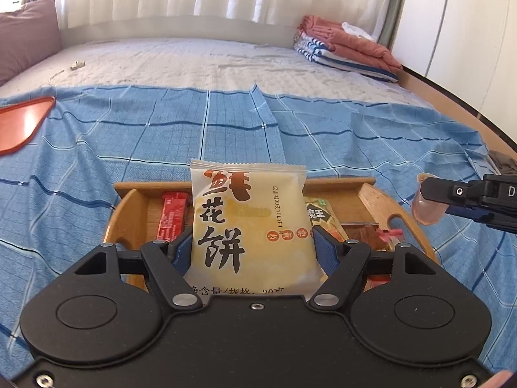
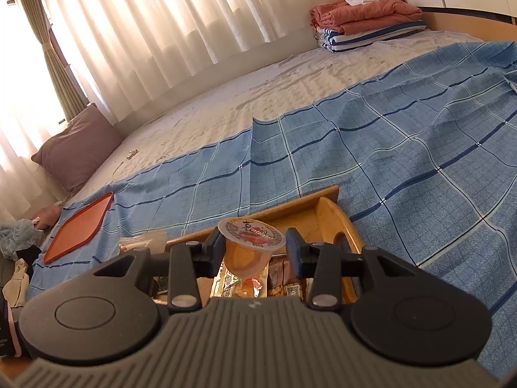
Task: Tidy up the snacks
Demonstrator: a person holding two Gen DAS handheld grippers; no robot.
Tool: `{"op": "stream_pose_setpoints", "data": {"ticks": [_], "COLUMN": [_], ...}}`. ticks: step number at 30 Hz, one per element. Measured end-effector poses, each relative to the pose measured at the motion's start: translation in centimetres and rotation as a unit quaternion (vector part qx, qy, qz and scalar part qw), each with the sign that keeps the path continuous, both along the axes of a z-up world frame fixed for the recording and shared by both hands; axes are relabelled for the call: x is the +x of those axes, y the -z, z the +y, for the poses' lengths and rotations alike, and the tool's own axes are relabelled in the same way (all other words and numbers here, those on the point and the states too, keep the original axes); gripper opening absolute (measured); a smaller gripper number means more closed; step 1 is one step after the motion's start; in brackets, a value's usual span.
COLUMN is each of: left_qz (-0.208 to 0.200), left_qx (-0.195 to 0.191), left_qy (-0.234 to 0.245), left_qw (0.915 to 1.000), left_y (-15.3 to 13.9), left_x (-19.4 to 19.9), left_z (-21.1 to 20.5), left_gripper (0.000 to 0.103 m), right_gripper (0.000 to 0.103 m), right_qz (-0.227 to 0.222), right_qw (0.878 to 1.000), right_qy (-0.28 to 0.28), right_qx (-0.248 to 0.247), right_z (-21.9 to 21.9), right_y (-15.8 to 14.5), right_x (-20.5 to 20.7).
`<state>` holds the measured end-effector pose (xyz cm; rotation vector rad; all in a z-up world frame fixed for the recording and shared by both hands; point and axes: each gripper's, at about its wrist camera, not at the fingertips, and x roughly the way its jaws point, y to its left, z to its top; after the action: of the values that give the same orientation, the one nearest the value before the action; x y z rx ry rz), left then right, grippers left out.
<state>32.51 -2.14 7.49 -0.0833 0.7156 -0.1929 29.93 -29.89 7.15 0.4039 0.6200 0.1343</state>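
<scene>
the left gripper (image 1: pixel 250 252) is clamped on a pale yellow flower-cake packet (image 1: pixel 248 223) — its blue pads press the packet's two side edges, and the packet stands upright between them, printed with large dark characters. it hangs above a wooden tray (image 1: pixel 381 200) that rests on the blue checked sheet (image 1: pixel 129 129) covering the near part of the bed. inside the tray lie a red sachet (image 1: pixel 171 218) at the left, a green-and-black labelled packet (image 1: pixel 318 215) just behind the cake packet's right edge, and further wrapped snacks at the right, too hidden to tell apart.

the right gripper (image 2: pixel 252 249) holds a small jelly cup (image 2: pixel 250 245) — narrow jaws pinch its clear sides under the foil lid, orange jelly showing through. in the left wrist view that cup and gripper sit at the right edge, beside the tray's handle end. the cup hangs over the tray's (image 2: pixel 336 223) snack pile.

an orange lid (image 2: pixel 80 226) lies flat on the sheet, well apart to the left of the tray. folded blankets (image 1: pixel 345 45) are stacked at the far right of the bed, a mauve pillow (image 2: pixel 77 148) at the far left, pale curtains behind.
</scene>
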Motion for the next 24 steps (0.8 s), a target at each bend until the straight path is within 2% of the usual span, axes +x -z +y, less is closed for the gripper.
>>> {"op": "stream_pose_setpoints", "data": {"ticks": [5,9,24], "left_qz": [0.014,0.019,0.033], "left_qx": [0.001,0.012,0.028], "left_qy": [-0.007,-0.013,-0.030], "left_qw": [0.9999,0.9997,0.9986], "left_y": [1.3,2.2,3.9], "left_x": [2.1,3.2,4.7], "left_z": [-0.8,-1.4,-1.6], "left_gripper": [0.072,0.072,0.072], "right_gripper": [0.045,0.045,0.045], "right_qz": [0.018,0.027,0.057], "right_qw": [1.000,0.999,0.998], "right_qy": [0.013,0.017,0.027], "right_qx": [0.009,-0.002,-0.021], "right_z": [-0.4,-0.2,1.0], "right_y": [1.3,2.0,4.3], "right_x": [2.9,4.7,8.2]}}
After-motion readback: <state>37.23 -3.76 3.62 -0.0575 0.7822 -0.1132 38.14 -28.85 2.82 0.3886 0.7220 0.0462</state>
